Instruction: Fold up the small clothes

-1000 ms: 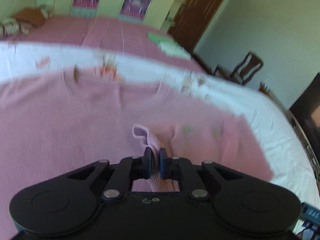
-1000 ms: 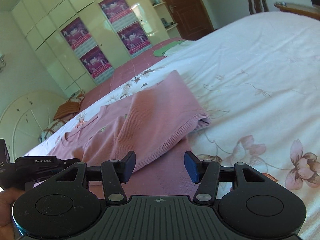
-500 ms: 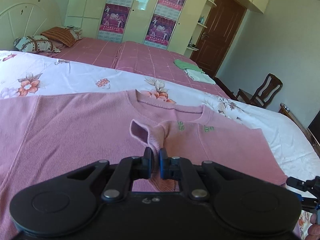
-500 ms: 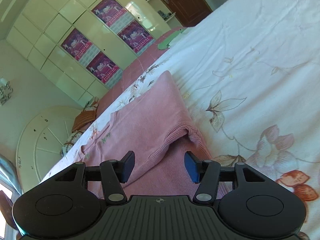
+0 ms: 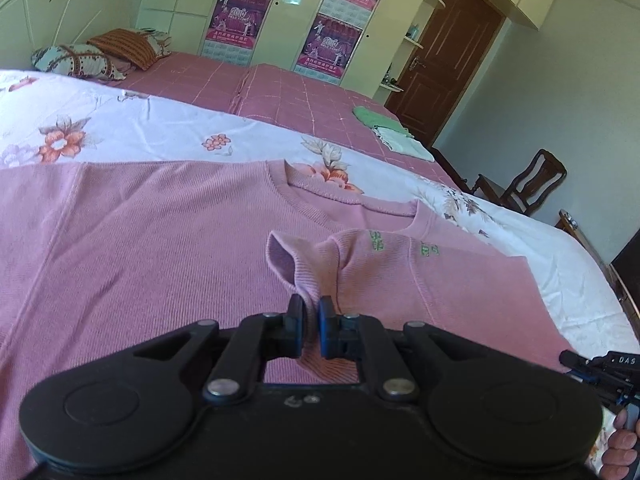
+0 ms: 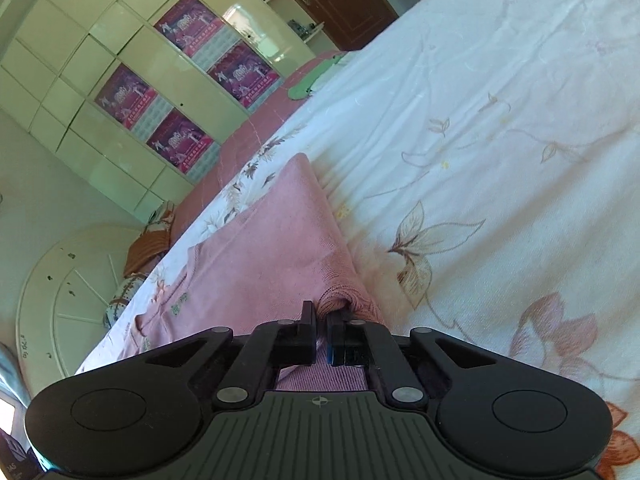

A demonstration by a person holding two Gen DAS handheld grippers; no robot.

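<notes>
A pink knit sweater lies spread on the floral white bedsheet, neckline facing away. My left gripper is shut on a bunched fold of the sweater near its green embroidery, holding the fold over the chest. In the right wrist view the same sweater runs away from me, with one side folded over. My right gripper is shut on the rolled edge of that folded part, close to the sheet.
A second bed with a pink checked cover carries folded green and white cloths and pillows. A wooden chair and brown door stand at the right. Wardrobes with posters line the wall.
My right gripper has closed on the sweater's folded edge; it was open half a second ago. The left gripper keeps its grip and has shifted slightly over the sweater.
</notes>
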